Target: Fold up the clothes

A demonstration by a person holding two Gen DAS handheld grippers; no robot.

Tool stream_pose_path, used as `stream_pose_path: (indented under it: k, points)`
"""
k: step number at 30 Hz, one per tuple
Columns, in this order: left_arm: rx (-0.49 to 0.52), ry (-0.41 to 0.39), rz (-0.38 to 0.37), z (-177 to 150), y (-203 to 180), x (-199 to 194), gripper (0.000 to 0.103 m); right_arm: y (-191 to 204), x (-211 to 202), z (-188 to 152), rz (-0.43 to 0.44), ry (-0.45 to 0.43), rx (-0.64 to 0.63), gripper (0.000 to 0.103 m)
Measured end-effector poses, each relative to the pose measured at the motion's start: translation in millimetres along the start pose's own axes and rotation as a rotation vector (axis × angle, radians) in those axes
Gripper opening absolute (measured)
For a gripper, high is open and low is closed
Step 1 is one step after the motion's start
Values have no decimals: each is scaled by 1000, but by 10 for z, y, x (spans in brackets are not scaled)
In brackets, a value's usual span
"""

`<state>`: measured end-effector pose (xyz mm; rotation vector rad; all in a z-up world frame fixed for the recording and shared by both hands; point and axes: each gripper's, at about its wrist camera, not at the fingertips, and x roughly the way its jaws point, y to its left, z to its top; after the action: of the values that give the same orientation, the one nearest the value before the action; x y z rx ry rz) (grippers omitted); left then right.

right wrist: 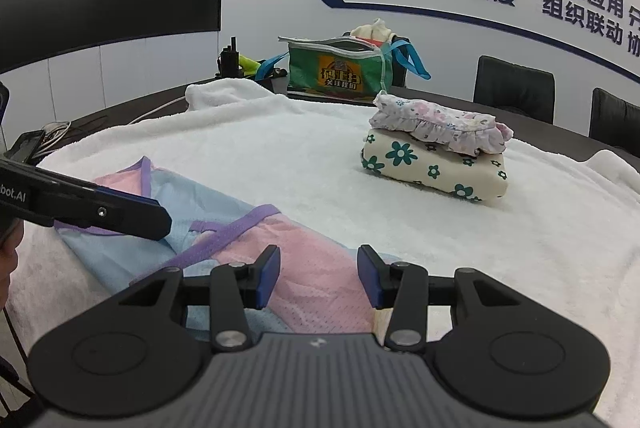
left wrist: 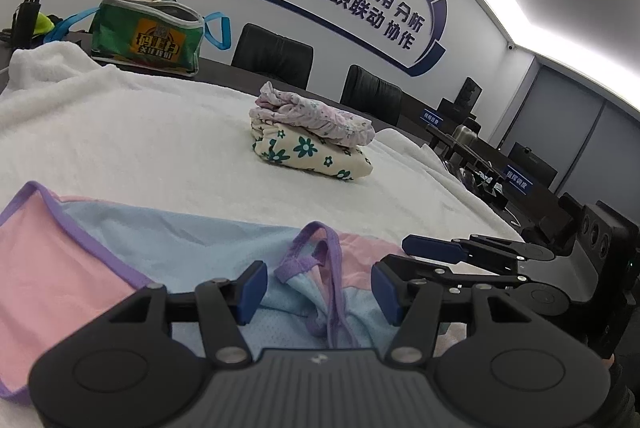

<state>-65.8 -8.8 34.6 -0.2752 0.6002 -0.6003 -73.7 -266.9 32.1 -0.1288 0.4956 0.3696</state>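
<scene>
A pink and light blue garment with purple trim (left wrist: 172, 248) lies spread on the white towel (left wrist: 140, 140), near the front edge; it also shows in the right wrist view (right wrist: 240, 228). My left gripper (left wrist: 316, 288) is open, its jaws on either side of a bunched purple strap (left wrist: 320, 260), not closed on it. My right gripper (right wrist: 318, 274) is open over the garment's pink part. In the left wrist view it shows at the right (left wrist: 432, 256). The left gripper's fingers (right wrist: 136, 212) reach in from the left in the right wrist view.
Two folded garments are stacked further back on the towel: a lilac floral one (left wrist: 312, 112) on a cream one with teal flowers (left wrist: 316, 152). A green bag (left wrist: 148, 32) with clothes stands behind. Black chairs (left wrist: 272, 52) line the far table edge.
</scene>
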Motion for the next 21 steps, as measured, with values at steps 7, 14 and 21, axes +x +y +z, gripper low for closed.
stream_pose_path:
  k: [7,14,21]
  points:
    - [2,4,4,-3,-1,-1,56,-17,-6,-11,0,2,5,44]
    - [6,10,4,-9,-8,10,56,-3,-4,-29,3,9,0,44]
    - [6,9,11,-9,-7,-3,56,-15,-10,-24,3,5,4,44]
